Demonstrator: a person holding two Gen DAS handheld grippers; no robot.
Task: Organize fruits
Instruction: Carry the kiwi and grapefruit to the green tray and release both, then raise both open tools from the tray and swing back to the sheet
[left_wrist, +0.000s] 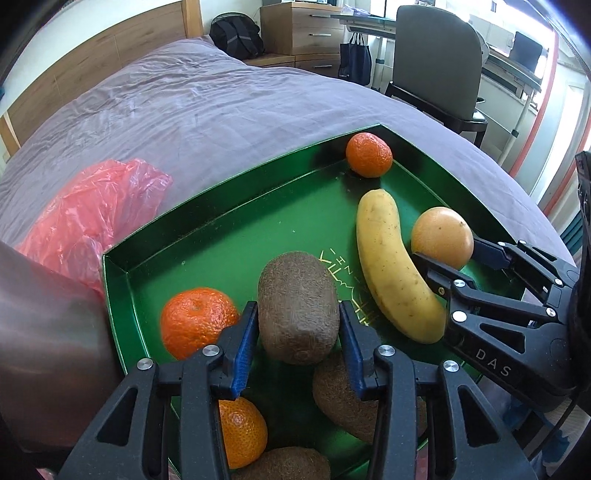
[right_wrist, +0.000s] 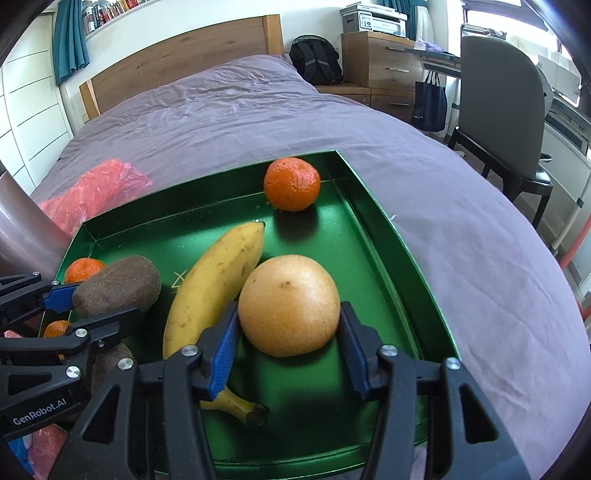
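In the green tray (left_wrist: 122, 280) our left gripper (left_wrist: 298, 325) clasps a kiwi (left_wrist: 298, 306) whose long axis runs straight along the fingers, while our right gripper (right_wrist: 289, 325) clamps the pale round fruit (right_wrist: 289, 304) beside the banana (right_wrist: 214, 280).

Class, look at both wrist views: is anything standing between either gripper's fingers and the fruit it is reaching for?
Nothing visible does. The left gripper already brackets the kiwi, and the right gripper brackets the large pale orange. The banana lies just outside the right gripper's left finger.
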